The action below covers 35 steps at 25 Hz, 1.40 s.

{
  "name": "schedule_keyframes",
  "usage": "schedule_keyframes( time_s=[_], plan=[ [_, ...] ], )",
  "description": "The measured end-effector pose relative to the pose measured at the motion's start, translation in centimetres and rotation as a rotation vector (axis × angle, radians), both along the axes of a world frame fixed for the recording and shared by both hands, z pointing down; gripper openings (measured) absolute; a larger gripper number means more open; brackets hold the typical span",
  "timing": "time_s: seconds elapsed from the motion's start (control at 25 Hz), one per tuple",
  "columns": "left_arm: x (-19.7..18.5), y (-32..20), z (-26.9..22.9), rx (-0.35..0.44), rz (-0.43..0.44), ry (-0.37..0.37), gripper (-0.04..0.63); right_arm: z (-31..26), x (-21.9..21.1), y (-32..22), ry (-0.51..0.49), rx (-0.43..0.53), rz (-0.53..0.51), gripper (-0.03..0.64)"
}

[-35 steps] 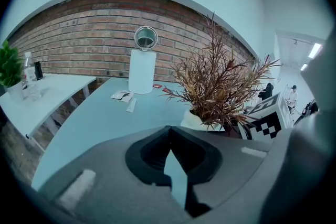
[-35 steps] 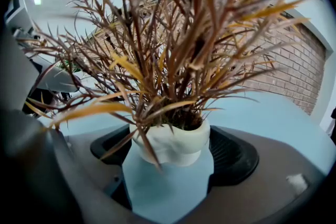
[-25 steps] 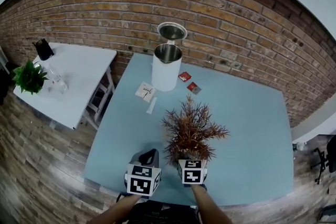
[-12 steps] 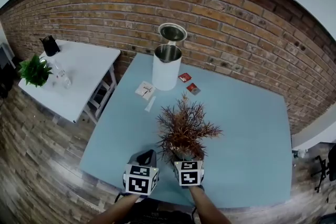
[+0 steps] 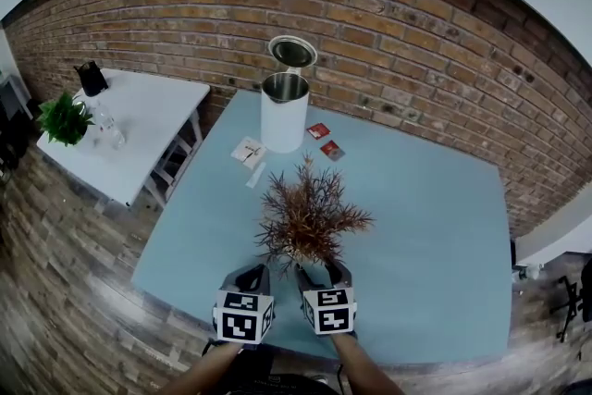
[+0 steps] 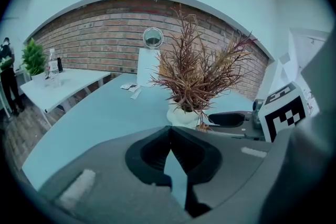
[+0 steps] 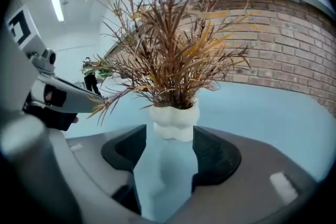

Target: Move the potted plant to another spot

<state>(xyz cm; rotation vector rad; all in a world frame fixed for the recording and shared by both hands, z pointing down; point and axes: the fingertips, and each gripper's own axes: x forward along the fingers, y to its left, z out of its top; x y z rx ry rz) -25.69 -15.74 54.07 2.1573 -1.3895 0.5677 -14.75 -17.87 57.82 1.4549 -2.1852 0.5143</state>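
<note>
The potted plant (image 5: 308, 216), with dry reddish-brown fronds in a small white lobed pot (image 7: 173, 120), stands near the front edge of the blue table (image 5: 416, 227). My right gripper (image 7: 169, 132) has just been closing. The pot sits between its fingertips: the right pad touches it and a thin sliver of table shows at the left pad. In the head view the right gripper (image 5: 326, 275) is at the plant's base. My left gripper (image 5: 254, 277) hovers just left of it, shut and empty, with its tips meeting (image 6: 169, 131). The pot (image 6: 182, 115) lies ahead and to its right.
A white bin (image 5: 283, 111) with its lid raised stands at the table's far edge. Paper slips (image 5: 248, 150) and two red packets (image 5: 318, 130) lie near it. A white side table (image 5: 139, 129) at the left carries a green plant (image 5: 65, 117). A brick wall is behind.
Both grippers have moved forward over the table's front edge. The right jaws have narrowed and now flank the pot. The left gripper has come closer beside the plant.
</note>
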Motion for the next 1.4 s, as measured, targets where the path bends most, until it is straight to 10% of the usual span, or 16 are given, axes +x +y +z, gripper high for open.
schedule_keyframes(
  time_s=[1.4],
  plan=[
    [10.1, 7.1, -2.5, 0.068, 0.100, -0.021, 0.000, -6.4, 4.7, 8.5, -0.175, 0.052, -0.008, 0.006]
  ],
)
